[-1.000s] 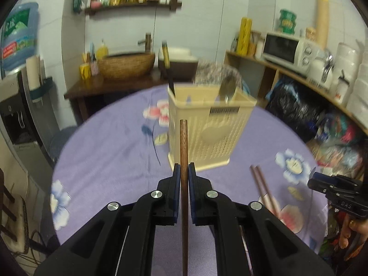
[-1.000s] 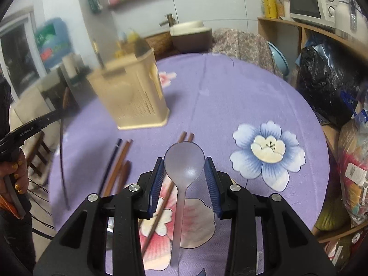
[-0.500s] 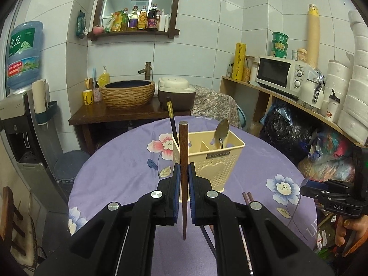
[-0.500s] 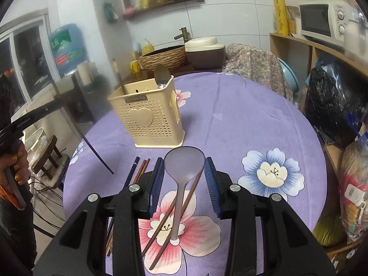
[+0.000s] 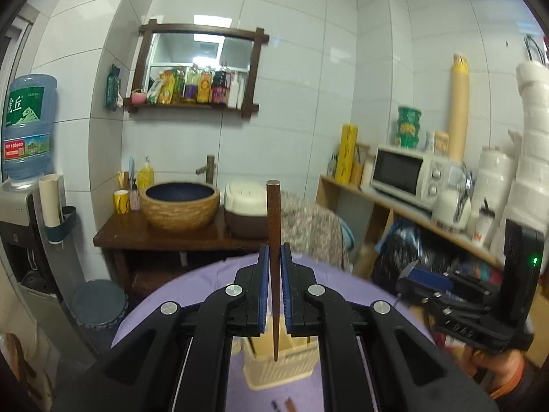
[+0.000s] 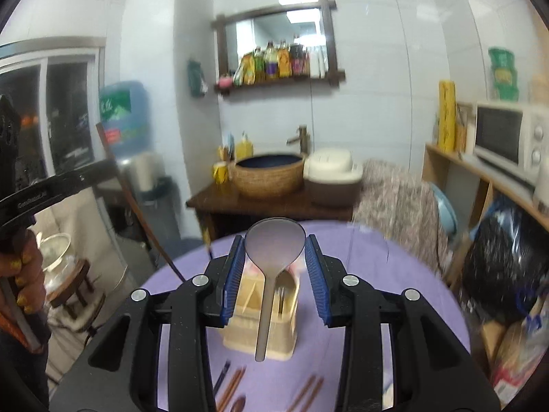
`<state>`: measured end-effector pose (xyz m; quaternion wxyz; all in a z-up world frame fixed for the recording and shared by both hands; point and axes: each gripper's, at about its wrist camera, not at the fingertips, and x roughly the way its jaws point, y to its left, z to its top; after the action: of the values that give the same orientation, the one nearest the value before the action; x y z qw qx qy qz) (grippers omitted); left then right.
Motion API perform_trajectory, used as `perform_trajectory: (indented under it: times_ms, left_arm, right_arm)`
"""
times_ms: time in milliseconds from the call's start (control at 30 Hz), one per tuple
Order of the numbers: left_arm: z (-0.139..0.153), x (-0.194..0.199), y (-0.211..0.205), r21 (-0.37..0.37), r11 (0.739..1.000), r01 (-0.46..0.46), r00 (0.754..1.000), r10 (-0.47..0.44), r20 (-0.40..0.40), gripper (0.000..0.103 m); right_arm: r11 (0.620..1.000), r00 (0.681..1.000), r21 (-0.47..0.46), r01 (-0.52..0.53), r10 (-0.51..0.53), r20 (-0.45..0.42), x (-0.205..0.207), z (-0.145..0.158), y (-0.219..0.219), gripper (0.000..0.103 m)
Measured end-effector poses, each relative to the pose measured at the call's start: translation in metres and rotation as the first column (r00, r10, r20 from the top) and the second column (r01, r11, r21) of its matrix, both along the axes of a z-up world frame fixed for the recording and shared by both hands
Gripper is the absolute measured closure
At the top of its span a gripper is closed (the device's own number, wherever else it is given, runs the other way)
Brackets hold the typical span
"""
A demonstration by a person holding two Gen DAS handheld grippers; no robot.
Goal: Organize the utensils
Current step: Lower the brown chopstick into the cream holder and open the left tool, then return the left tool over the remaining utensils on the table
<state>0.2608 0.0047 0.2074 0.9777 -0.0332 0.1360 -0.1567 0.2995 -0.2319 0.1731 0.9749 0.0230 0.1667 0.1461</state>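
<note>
My left gripper (image 5: 273, 261) is shut on a brown wooden chopstick (image 5: 273, 226) held upright, its thin tip hanging over the cream plastic utensil holder (image 5: 281, 365) below. My right gripper (image 6: 275, 257) is shut on a translucent grey plastic spoon (image 6: 274, 247), bowl up, handle pointing down over the same holder (image 6: 262, 316). The holder stands on the purple flowered tablecloth (image 6: 360, 343). Loose brown chopsticks (image 6: 233, 386) lie on the cloth in front of the holder. The left gripper with its chopstick shows at the left edge of the right wrist view (image 6: 51, 189).
A wooden side table (image 5: 171, 237) with a woven basin (image 5: 180, 204) and a rice cooker (image 5: 245, 206) stands beyond the table. Shelves with a microwave (image 5: 405, 175) are at the right. A water dispenser (image 5: 24, 206) is at the left. A small stool (image 6: 73, 285) stands beside the table.
Both grippers have risen and tilted upward, so both utensils now hang handle or tip down above the holder. The holder has moved from ahead of the grippers to beneath them.
</note>
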Motion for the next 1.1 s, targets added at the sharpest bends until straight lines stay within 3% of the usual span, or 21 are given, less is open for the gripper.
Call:
perform_trajectory:
  times_ms: [167, 300, 600, 867, 933, 1000, 1100]
  left_arm:
    - [-0.004, 0.036, -0.011, -0.024, 0.999, -0.038, 0.999, 0.038, -0.009, 0.095]
    - [-0.042, 0.052, -0.016, 0.008, 0.997, -0.075, 0.996, 0.076, -0.037, 0.095]
    - [-0.11, 0.065, -0.022, 0.069, 0.996, -0.06, 0.984, 0.07, -0.166, 0.095]
    - [-0.126, 0.069, -0.024, 0.107, 0.991, -0.075, 0.981, 0.093, -0.172, 0.095]
    - [-0.125, 0.07, -0.023, 0.102, 0.992, -0.076, 0.98, 0.093, -0.177, 0.095]
    - [-0.125, 0.067, -0.023, 0.103, 0.992, -0.074, 0.981, 0.091, -0.172, 0.094]
    - [-0.122, 0.054, -0.018, 0.101, 0.992, -0.079, 0.984, 0.094, -0.151, 0.065]
  right_arm:
    - [0.998, 0.997, 0.01, 0.07, -0.07, 0.03, 0.042, -0.004, 0.011, 0.066]
    - [0.997, 0.997, -0.025, 0.079, -0.079, -0.009, 0.068, -0.038, 0.021, 0.066]
    - [0.99, 0.99, -0.129, 0.064, -0.079, -0.115, 0.083, -0.115, 0.041, 0.066]
    - [0.985, 0.987, -0.153, 0.083, -0.102, -0.122, 0.085, -0.132, 0.042, 0.065]
    - [0.986, 0.987, -0.147, 0.081, -0.1, -0.122, 0.084, -0.132, 0.041, 0.059]
    - [0.985, 0.989, -0.144, 0.09, -0.106, -0.108, 0.078, -0.132, 0.04, 0.043]
    - [0.99, 0.99, -0.105, 0.093, -0.103, -0.099, 0.065, -0.129, 0.032, 0.04]
